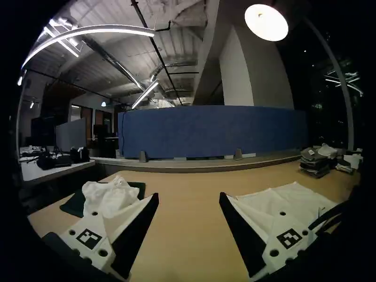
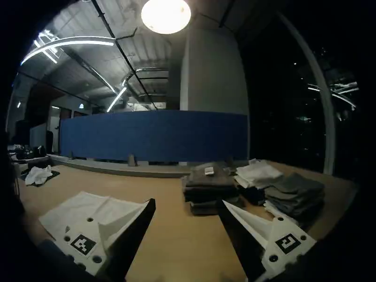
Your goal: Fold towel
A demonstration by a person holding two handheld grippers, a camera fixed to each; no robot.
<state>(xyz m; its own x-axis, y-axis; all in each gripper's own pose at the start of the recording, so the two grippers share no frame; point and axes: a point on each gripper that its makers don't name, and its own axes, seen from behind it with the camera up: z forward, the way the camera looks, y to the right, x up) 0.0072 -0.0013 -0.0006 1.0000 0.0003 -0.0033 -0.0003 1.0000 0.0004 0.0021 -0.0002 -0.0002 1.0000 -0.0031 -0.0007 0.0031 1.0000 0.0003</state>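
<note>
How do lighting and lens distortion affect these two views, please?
Left gripper view: the round white ceiling lamp is blown out, the long blue partition wall bows with fisheye curvature, the wooden table is evenly lit. Right gripper view: the folded grey towel stack is dim, the tall glass window nearly black.

Left hand-held gripper (image 1: 188, 194) and right hand-held gripper (image 2: 188, 201) — each spread wide, pointing level ahead.

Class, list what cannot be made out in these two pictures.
In the left gripper view, the flat white towel has its near edge hidden behind the left gripper.
Same view: the crumpled white cloth is partly covered too.
Same view: dark items on the side desk are too small and dim.
In the right gripper view, the right gripper hides part of the folded towel stacks.
</note>
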